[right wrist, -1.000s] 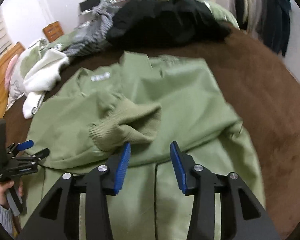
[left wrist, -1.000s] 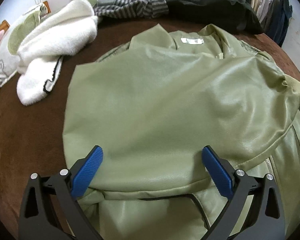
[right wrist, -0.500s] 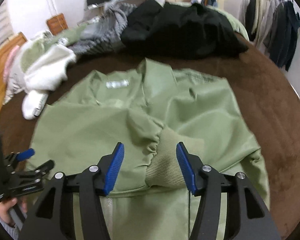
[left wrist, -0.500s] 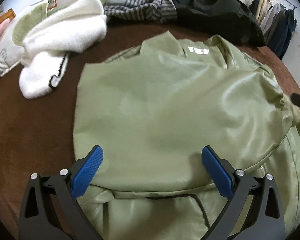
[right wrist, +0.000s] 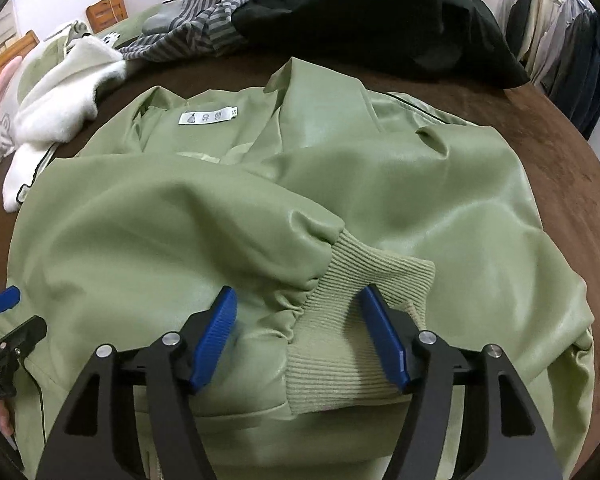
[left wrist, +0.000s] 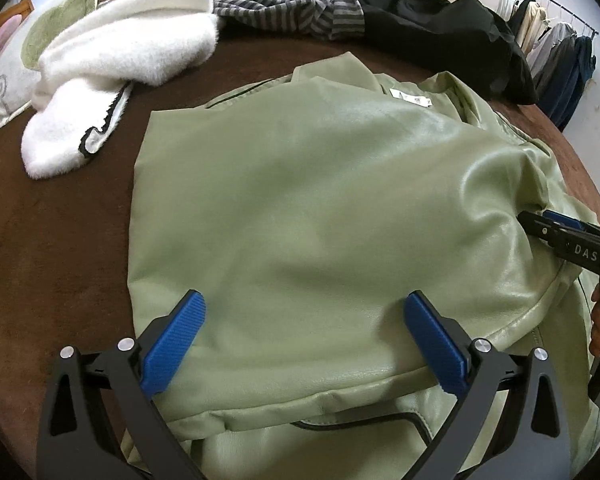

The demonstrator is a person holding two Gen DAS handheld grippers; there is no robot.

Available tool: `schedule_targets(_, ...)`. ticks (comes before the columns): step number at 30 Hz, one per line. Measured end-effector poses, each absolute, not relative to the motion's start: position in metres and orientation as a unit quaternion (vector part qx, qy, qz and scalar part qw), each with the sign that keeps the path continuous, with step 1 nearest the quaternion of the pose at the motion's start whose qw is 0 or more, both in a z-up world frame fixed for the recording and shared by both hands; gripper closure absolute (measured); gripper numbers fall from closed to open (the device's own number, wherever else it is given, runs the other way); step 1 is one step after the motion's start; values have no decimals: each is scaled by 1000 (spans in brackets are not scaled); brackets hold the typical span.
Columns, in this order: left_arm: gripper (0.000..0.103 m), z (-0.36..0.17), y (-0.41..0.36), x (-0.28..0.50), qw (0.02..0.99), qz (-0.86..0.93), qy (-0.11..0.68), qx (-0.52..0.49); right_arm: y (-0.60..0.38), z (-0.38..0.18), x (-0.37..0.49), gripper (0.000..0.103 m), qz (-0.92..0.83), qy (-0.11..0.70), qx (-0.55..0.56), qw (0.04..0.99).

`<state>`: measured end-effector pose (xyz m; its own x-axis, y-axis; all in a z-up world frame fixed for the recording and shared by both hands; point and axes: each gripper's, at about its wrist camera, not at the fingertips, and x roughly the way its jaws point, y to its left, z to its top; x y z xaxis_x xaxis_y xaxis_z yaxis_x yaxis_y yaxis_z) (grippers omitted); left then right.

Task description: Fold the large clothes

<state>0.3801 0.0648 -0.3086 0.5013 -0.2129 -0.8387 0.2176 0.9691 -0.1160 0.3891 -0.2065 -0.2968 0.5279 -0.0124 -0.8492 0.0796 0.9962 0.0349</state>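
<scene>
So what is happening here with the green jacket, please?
A person with a gripper in each hand is folding a light green faux-leather jacket on a brown surface. One sleeve lies across the body, and its ribbed cuff sits between the open fingers of the right gripper. The left gripper, also open, hovers over the other side, holding nothing.

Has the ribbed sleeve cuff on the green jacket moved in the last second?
Yes. In the right wrist view the ribbed cuff has shifted right, away from the white neck label, and now lies between the open right gripper fingers.
</scene>
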Motion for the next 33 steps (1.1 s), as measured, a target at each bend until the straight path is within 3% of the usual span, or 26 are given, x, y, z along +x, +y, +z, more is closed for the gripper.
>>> schedule_targets(7, 6, -306, 63, 379, 867, -122, 482, 10, -206, -289, 383, 38, -25, 481, 33, 876)
schedule_targets(10, 6, -298, 63, 372, 870, -123, 477, 20, -208, -274, 368, 27, -9, 465, 39, 884)
schedule_targets(14, 6, -278, 68, 355, 872, -125, 473, 28, -217, -248, 335, 25, 4, 443, 40, 896)
schedule_targets(25, 6, -228, 107, 249, 877, -108, 465, 47, -272, -185, 205, 21, 12, 400, 99, 911)
schedule_targets(33, 6, -215, 138, 161, 874, -81, 474, 70, -308, -188, 123, 8, 2, 412, 92, 906)
